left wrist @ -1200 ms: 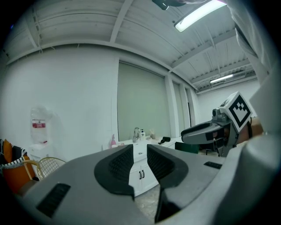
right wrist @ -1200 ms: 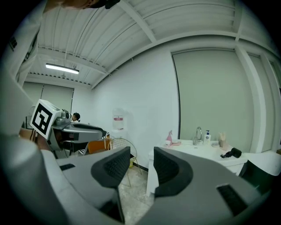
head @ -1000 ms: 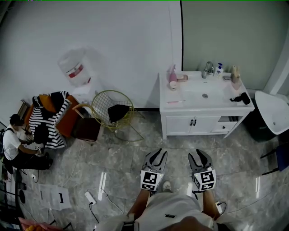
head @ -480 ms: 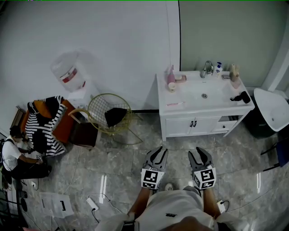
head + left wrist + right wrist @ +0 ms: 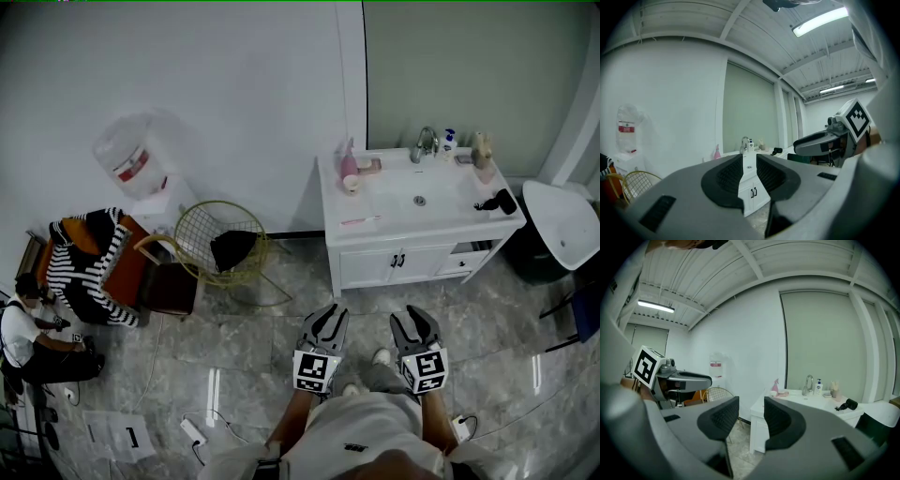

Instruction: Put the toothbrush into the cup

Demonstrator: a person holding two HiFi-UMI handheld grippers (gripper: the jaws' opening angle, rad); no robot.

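The white desk (image 5: 441,221) has a basin (image 5: 419,195). Left of the basin stand a pink bottle (image 5: 348,161) and a cup (image 5: 352,184). The toothbrush (image 5: 361,221) lies front-left of it, and a black hair dryer (image 5: 497,203) to its right.

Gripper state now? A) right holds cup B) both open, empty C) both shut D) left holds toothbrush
B: the left gripper and right gripper each show jaws apart, with only the distant vanity seen through the gap.
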